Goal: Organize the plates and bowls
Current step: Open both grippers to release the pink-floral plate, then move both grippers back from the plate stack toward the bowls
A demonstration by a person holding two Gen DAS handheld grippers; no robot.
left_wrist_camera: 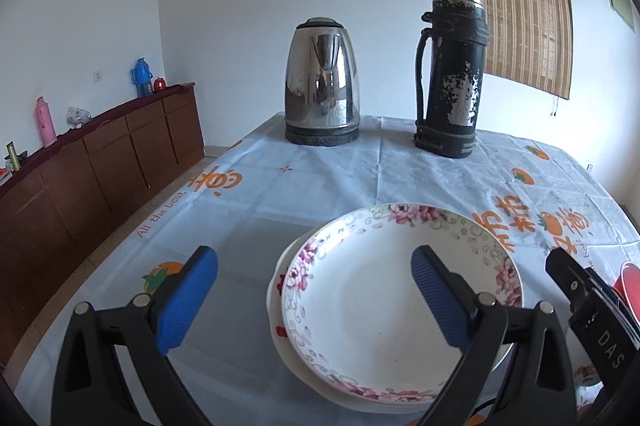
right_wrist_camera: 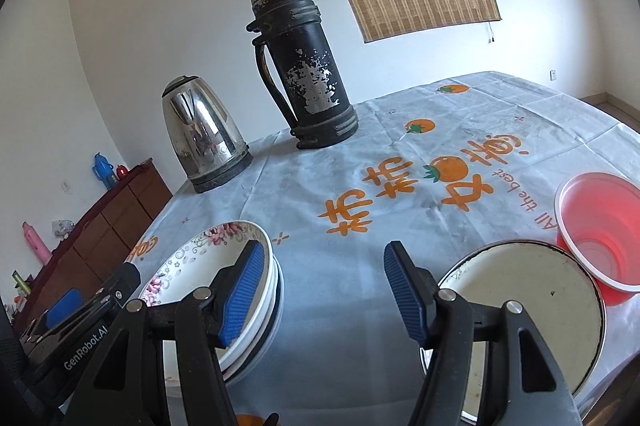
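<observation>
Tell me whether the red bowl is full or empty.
Empty. The right wrist view looks straight into the red bowl, and only its bare ribbed wall and bottom show; it stands upright on the tablecloth.

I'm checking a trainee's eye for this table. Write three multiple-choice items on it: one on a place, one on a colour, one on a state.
1. Where does the flowered plate lie?
A. On top of plain white plates
B. Inside the red bowl
C. Against the kettle

2. What colour is the plastic bowl beside the metal-rimmed dish?
A. Blue
B. Red
C. Green

3. How does the left claw stand?
A. Shut on the plate
B. Shut on nothing
C. Open, holding nothing

Key:
1 A: white rims show beneath it.
2 B: its wall and rim are red.
3 C: the blue pads stand wide apart; one hangs over the plate without gripping it.
</observation>
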